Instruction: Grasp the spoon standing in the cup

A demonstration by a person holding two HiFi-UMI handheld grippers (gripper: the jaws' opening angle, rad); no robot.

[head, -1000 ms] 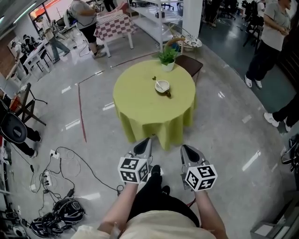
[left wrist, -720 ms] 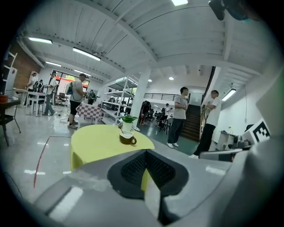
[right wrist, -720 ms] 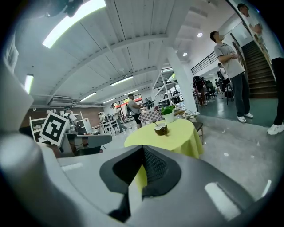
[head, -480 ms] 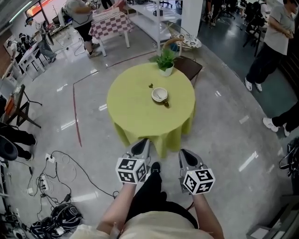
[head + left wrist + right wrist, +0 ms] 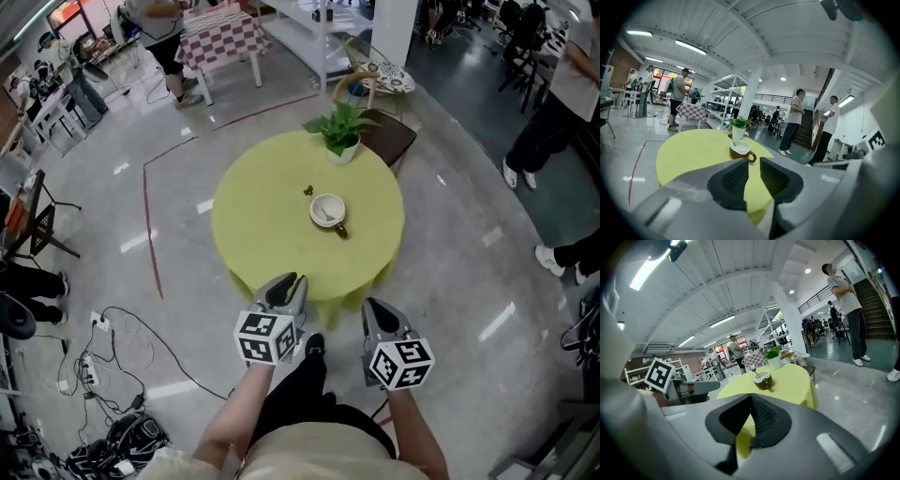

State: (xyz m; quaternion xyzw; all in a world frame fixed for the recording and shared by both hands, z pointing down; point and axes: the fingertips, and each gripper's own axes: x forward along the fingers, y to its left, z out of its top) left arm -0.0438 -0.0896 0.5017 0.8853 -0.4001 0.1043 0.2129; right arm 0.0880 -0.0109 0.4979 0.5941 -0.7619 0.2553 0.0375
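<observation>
**A:** What differs from a second ago?

**B:** In the head view we see the round yellow-green table (image 5: 272, 234) nearer and larger. Before, bare floor lay between it and both tongs. Now the tip of the left gripper (image 5: 286, 281) overlaps the cloth's near edge at 6 o'clock. The right gripper (image 5: 375, 307) sits just short of that edge at 5 o'clock.

**A:** How do the tongs stand?

**B:** In the left gripper view we find the left gripper's (image 5: 753, 171) jaws a narrow gap apart. They have just been opening, and nothing is between them, only the table beyond. In the right gripper view we see the right gripper's (image 5: 751, 404) pads meeting at the tips, closed on nothing. Neither tool touches anything on the table.

**A:** Where is the thing to be grasped?

**B:** We see the cup (image 5: 328, 210) just to the 3 o'clock side of the table's middle, well apart from both tongs. It is brown outside and white inside, with its handle toward 5 o'clock. The spoon (image 5: 733, 142) stands in it, and in the left gripper view its handle leans toward 11 o'clock. We cannot tell whether the cup holds anything else.

**A:** Any other containers?

**B:** At the table's 12 o'clock edge a white pot (image 5: 344, 152) holds a green plant (image 5: 342, 122). A small dark thing (image 5: 307, 190), too small for us to identify, lies at 10 o'clock from the cup.
</observation>
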